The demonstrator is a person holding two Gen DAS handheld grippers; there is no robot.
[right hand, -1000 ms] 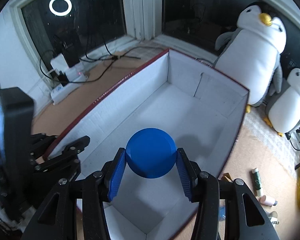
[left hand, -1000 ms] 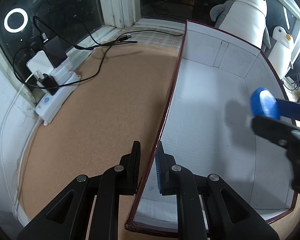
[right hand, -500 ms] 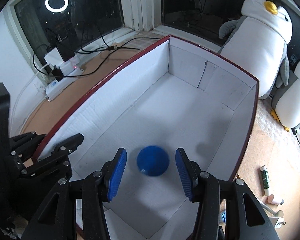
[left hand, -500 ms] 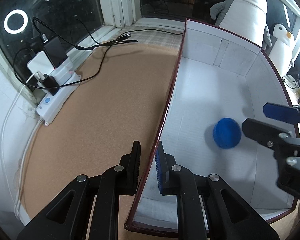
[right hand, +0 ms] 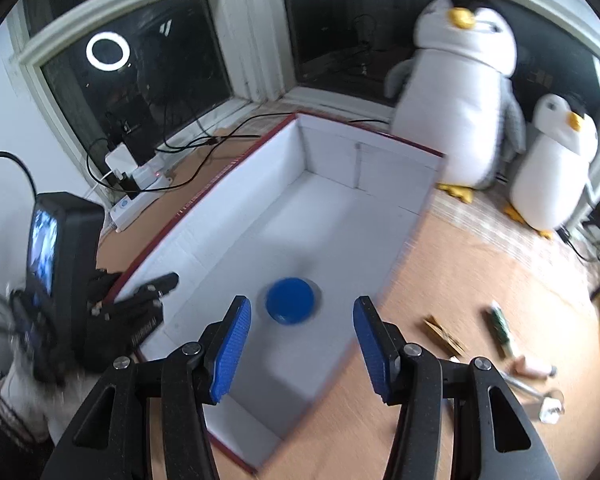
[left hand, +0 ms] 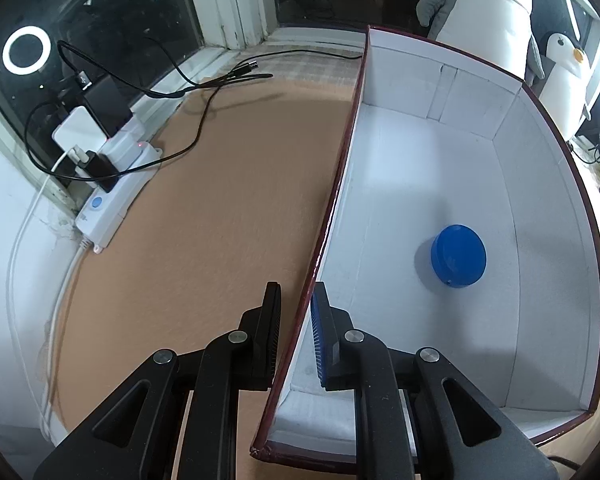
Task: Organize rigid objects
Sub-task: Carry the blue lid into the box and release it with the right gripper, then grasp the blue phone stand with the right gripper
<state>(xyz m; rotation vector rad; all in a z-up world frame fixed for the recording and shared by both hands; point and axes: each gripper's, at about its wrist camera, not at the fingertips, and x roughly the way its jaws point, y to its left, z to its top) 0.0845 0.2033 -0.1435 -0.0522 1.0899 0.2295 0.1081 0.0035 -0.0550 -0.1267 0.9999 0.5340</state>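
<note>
The left gripper (left hand: pixel 296 336) is being kept pinched on the near left wall of the open cardboard box (left hand: pixel 342 168), one black finger outside it and one blue-padded finger inside, so that the red-edged rim is being gripped between them. The right gripper (right hand: pixel 302 350) is being held above the box's near right corner with its blue pads spread apart and nothing between them; its picture is smeared by motion. The task's thing, a round blue lid or cap (left hand: pixel 458 257), is lying on the white floor of the box, in its near half and closer to the right wall, apart from both grippers. In the right wrist view the left gripper (right hand: pixel 140 312) is being seen at the box's left wall, with a small lit screen (right hand: pixel 42 246) mounted on it. The box is being supported by a tan, cork-like surface (left hand: pixel 204 220), which is being bounded by white window frames and dark panes; a ring light (left hand: pixel 26 50) is being reflected in the glass. A white power strip (left hand: pixel 112 204) with a red lamp, chargers and black cables is lying along the sill at the left. Two plush penguins, a large one (right hand: pixel 458 92) and a small one (right hand: pixel 554 164), are standing behind the box. A wooden clothespin (right hand: pixel 444 334), a small green tube (right hand: pixel 500 330) and other small items too blurred to be named are lying to the right of the box. No writing is being made out anywhere.
</note>
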